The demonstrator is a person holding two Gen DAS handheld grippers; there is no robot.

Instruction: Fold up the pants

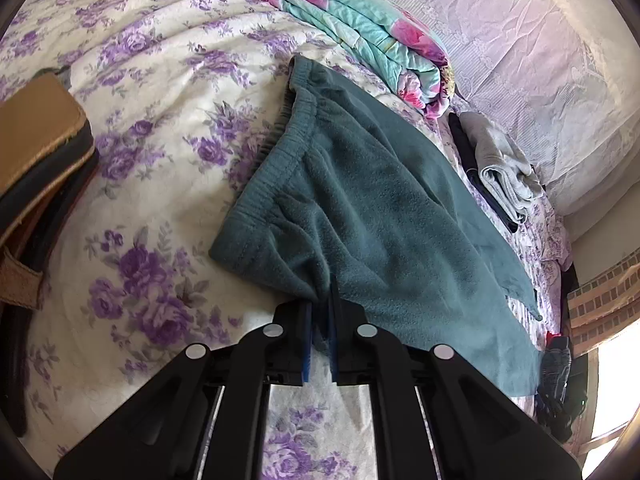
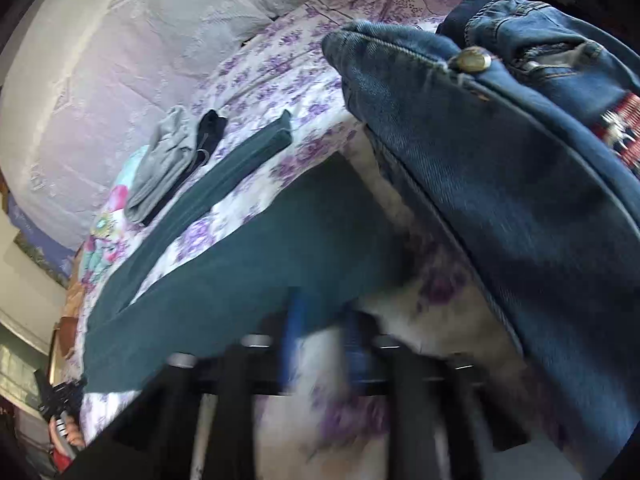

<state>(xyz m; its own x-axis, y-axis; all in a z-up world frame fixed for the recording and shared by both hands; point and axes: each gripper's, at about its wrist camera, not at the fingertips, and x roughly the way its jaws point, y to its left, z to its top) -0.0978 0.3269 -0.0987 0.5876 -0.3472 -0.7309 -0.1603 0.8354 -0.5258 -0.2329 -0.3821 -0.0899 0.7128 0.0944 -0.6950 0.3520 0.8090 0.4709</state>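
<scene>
Teal fleece pants [image 1: 360,216] lie on the bed's floral sheet [image 1: 160,128], elastic waistband toward the left. My left gripper [image 1: 321,312] is shut on the pants' near edge, just right of the waistband; fabric is pinched between the blue pads. In the right wrist view the pants [image 2: 260,256] stretch across the bed, one leg [image 2: 224,184] reaching away. My right gripper [image 2: 320,320] is blurred by motion, its blue pads apart, right at the edge of the pant leg. I cannot tell whether it touches the fabric.
A folded floral quilt [image 1: 352,28] lies behind the pants. Folded grey and black clothes [image 1: 500,168] sit beside a white lace pillow [image 1: 540,60]. Blue jeans [image 2: 500,160] lie piled at the right. A bag [image 1: 36,152] sits at the left.
</scene>
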